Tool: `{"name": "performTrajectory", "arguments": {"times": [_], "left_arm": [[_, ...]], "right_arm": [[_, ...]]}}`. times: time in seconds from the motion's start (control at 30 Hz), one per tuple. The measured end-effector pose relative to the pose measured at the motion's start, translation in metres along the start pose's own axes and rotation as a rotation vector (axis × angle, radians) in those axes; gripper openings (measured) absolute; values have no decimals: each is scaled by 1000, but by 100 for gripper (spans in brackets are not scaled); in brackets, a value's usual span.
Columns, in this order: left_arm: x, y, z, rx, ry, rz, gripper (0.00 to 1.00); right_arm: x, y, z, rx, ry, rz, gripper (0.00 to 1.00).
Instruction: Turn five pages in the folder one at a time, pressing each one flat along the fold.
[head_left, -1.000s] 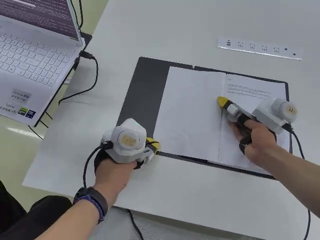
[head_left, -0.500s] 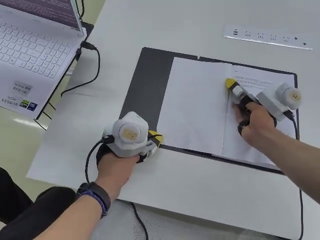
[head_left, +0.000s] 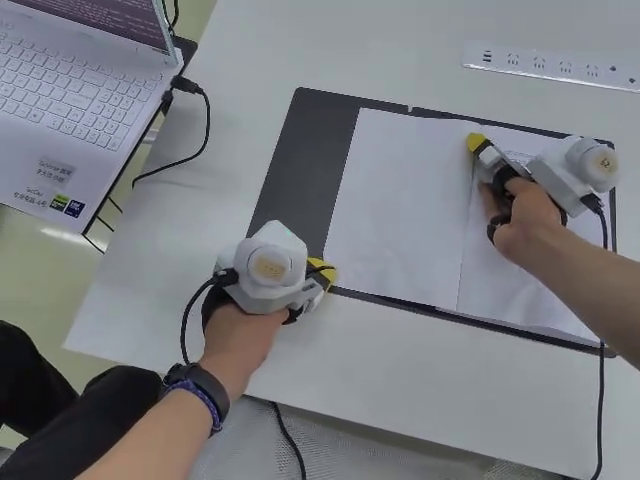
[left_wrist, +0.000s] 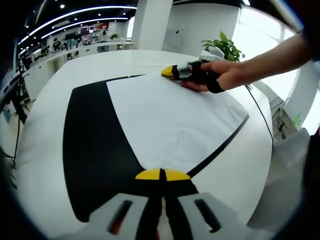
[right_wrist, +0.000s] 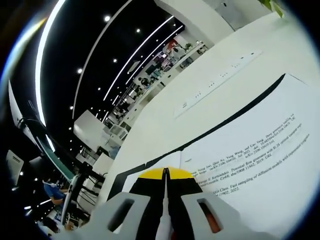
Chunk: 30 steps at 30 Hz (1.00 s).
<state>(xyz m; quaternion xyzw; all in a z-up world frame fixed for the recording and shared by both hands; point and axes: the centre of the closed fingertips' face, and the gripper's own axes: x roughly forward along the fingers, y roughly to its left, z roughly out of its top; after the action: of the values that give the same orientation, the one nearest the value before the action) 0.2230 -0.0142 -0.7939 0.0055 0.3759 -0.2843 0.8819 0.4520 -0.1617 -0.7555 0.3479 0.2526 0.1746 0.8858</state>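
Note:
A black folder (head_left: 300, 170) lies open on the white table, with a blank turned page (head_left: 400, 210) on its left half and a printed page (head_left: 520, 280) on its right. My right gripper (head_left: 476, 144) is shut, its yellow tips pressed on the fold near the folder's top edge; its own view shows the printed page (right_wrist: 260, 145) just ahead. My left gripper (head_left: 320, 272) is shut and rests on the folder's front left edge, tips (left_wrist: 162, 174) down on the black cover (left_wrist: 95, 150), with the blank page (left_wrist: 170, 115) beyond.
An open laptop (head_left: 70, 100) sits at the far left with a black cable (head_left: 185, 150) running toward the folder. A white power strip (head_left: 550, 65) lies at the back right. A cable (head_left: 600, 330) trails from the right gripper across the folder's right edge.
My right gripper has slid along the fold away from me, toward the folder's top edge. The left gripper has stayed at the front left edge. The head camera has shifted.

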Motion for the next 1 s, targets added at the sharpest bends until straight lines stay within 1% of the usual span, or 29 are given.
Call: {"name": "performTrajectory", "arguments": {"times": [0.2, 0.27, 0.37, 0.47, 0.57, 0.63, 0.7, 0.8, 0.9, 1.0], "left_arm": [[0, 1, 0, -4, 0, -2, 0], [0, 1, 0, -2, 0, -3, 0], [0, 1, 0, -1, 3, -4, 0], [1, 1, -1, 1, 3, -4, 0], [1, 1, -1, 0, 2, -2, 0], [1, 1, -1, -1, 1, -1, 0], [1, 1, -1, -1, 2, -1, 0], [1, 1, -1, 1, 3, -1, 0], [1, 0, -1, 4, 2, -3, 0], [0, 0, -1, 4, 4, -3, 0]], "right_arm": [[12, -6, 10, 40, -37, -13, 0], [16, -10, 13, 55, -47, -15, 0], [20, -16, 14, 64, -50, -11, 0], [19, -15, 13, 49, -42, 0, 0], [15, -14, 10, 25, -29, 6, 0], [10, -10, 4, -2, -11, 15, 0], [9, -14, -1, -16, 0, 26, 0], [-2, -10, -6, -22, 3, 36, 0], [-15, -3, -14, -41, 11, 44, 0], [-24, 0, -17, -20, 6, 46, 0]]}}
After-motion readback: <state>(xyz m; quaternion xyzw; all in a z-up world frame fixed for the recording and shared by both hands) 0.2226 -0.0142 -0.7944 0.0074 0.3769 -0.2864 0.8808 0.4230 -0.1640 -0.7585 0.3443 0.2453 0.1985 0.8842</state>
